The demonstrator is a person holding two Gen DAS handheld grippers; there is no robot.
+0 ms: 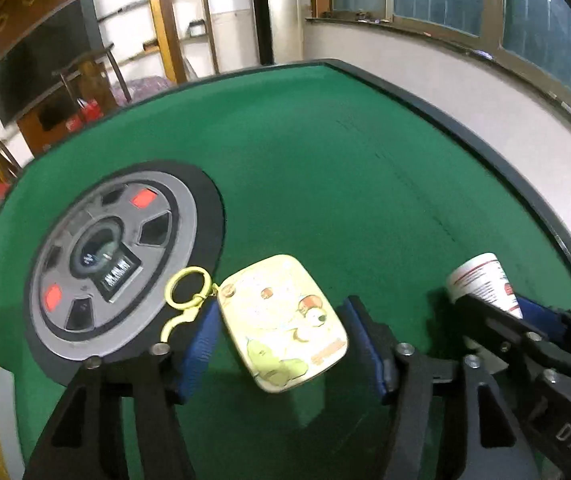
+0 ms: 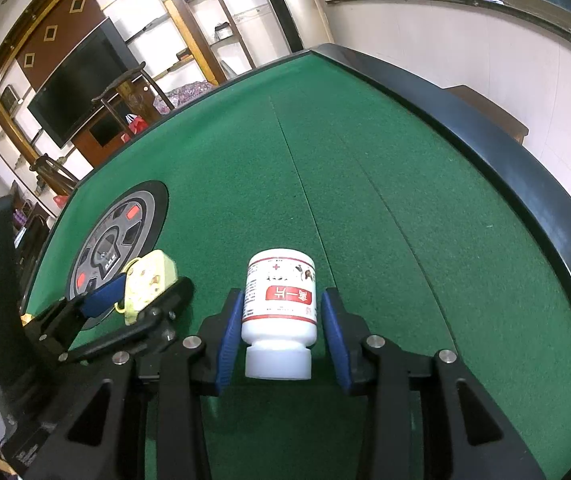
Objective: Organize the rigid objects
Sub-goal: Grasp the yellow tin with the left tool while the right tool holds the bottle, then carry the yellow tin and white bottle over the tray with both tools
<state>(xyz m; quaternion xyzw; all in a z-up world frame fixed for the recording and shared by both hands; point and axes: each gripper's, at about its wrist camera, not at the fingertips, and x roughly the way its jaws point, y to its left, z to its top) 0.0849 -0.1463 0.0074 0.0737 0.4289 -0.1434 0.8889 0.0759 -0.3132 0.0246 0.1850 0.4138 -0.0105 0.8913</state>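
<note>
The far pad of the left gripper [image 1: 283, 344] is hidden behind the tin in the right wrist view, and in its own view a narrow gap seems to show between the right-hand blue pad and the tin's edge, so whether the pads press on it cannot be told. The jaws stand about half open around a small rounded-rectangular tin [image 1: 283, 322] in pale yellow, printed with cartoon figures too blurred to read, tilted on one corner. A yellow ring-shaped clasp [image 1: 187, 292] hangs from its upper left corner, lying over the dark rim of the round grey control dial [image 1: 113, 268] set in the green felt table [image 1: 325, 160].

The right gripper [image 2: 281, 336] has its blue pads on either side of a white plastic pill bottle [image 2: 279, 312] with a red-banded label; the bottle lies along the fingers with its wide white cap towards the camera. Small gaps seem to show at both pads, so a firm grip cannot be confirmed. In the left wrist view only the bottle's base end shows, the rest cut off by the black fingers. The label's small print is unreadable.
</note>
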